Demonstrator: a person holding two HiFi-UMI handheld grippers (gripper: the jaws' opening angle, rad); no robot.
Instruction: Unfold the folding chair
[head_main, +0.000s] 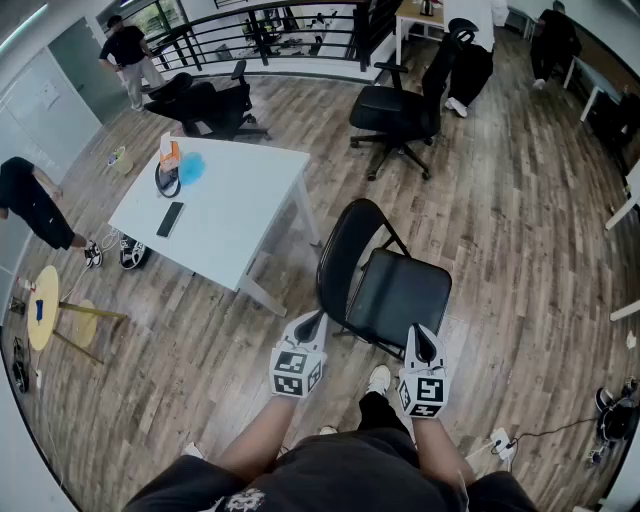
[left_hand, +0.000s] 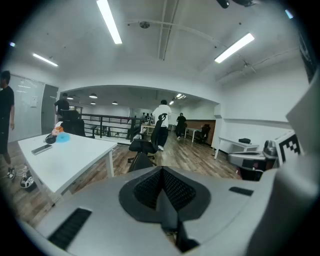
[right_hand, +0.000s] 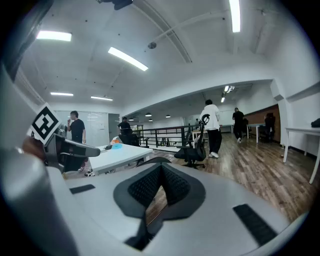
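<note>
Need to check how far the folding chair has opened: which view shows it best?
The head view: the folding chair shows nearly whole from above, seat down and backrest up. The left and right gripper views catch only a dark sliver of its backrest top.

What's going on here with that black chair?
A person stands over a black folding chair beside a white table, a gripper in each hand. The chair stands open, seat down. The left gripper and right gripper are both shut and empty, near the seat's front edge.
</note>
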